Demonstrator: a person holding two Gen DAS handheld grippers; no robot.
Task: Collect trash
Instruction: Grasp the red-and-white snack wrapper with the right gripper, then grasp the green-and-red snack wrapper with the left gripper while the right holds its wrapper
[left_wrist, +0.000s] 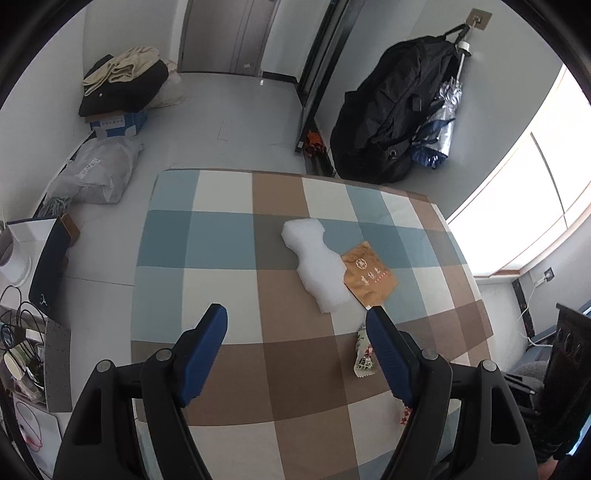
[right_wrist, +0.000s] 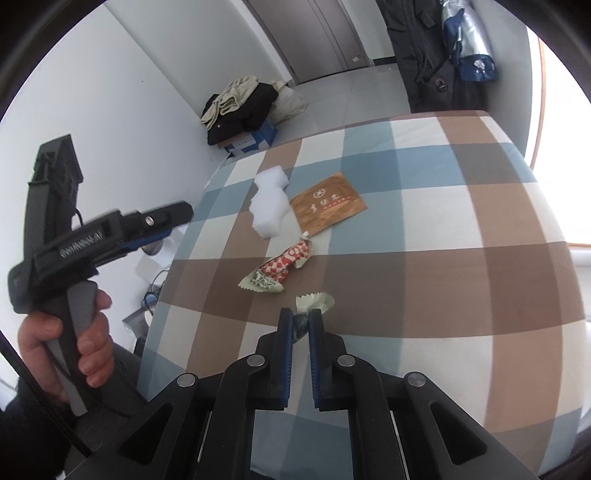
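A: Starting at the left of my right-wrist view: a hand (right_wrist: 66, 347) grips the grey handle of the left gripper (right_wrist: 166, 221), matte black plastic with blue pads, seen side-on. From here I can't make out its jaws.

B: And in its own camera?

A: There the left gripper (left_wrist: 295, 314) stands wide open with nothing between the ribbed blue pads. Its right finger cuts off part of a wrapper (left_wrist: 364, 354) lying on the cloth (left_wrist: 221, 258), a smooth check of blue, brown and cream squares.

B: The trash itself?

A: Mid-frame in the right view, left to right: a lumpy white foam piece (right_wrist: 267, 201), matte and soft-edged; touching it, a flat orange-brown packet (right_wrist: 327, 206) with printed characters too small to read; below them a crinkled red-and-white checked wrapper (right_wrist: 282, 267) with zigzag ends.

B: And your right tool?

A: The right gripper (right_wrist: 301, 325) is pinched shut on a pale green wrapper (right_wrist: 314, 302), lower centre. Its serrated tip fans out above the pads; the rest is hidden between them.
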